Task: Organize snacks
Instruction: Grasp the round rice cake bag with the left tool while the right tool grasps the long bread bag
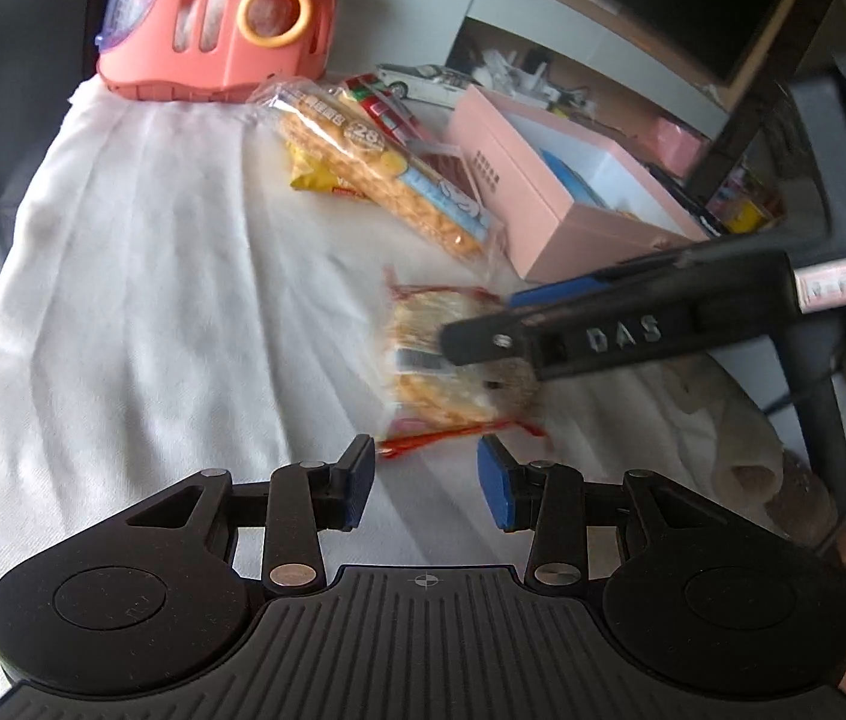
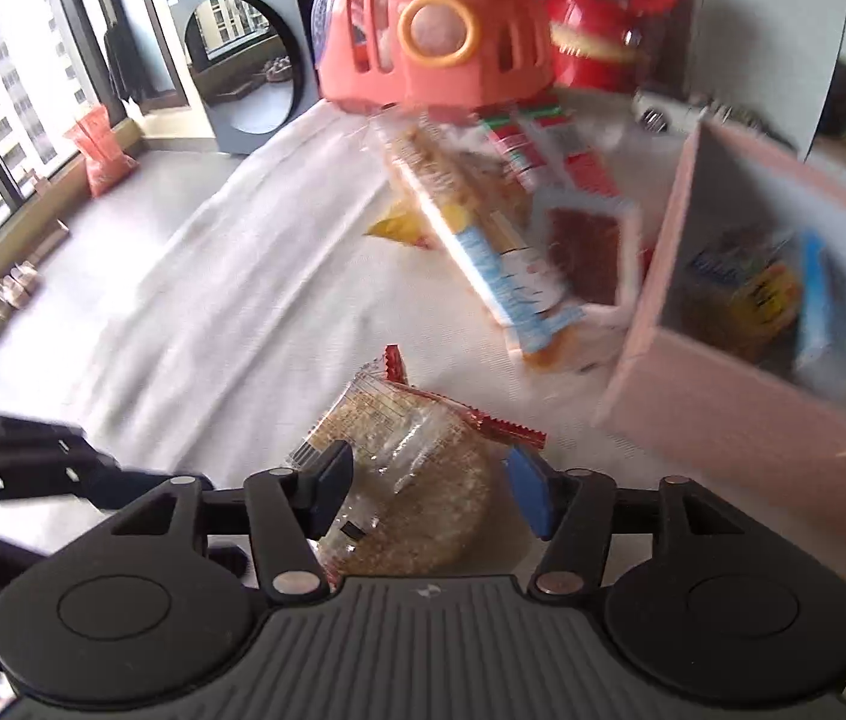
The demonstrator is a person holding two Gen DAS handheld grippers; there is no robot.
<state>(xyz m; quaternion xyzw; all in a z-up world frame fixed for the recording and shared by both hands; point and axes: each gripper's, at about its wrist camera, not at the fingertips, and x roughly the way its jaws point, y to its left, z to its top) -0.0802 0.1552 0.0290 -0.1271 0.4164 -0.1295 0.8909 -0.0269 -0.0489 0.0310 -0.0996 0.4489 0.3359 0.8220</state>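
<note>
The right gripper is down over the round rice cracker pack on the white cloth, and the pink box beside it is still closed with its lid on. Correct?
Not quite. The pink box is open, with snack packs already visible inside it, as the right wrist view shows. The rest holds: the right gripper straddles the round rice cracker pack on the white cloth.

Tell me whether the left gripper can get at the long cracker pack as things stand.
Probably yes. The left gripper is empty with its fingers apart, and the long cracker pack lies on top of the pile; the bare white cloth leaves a free path left of the right gripper.
</note>
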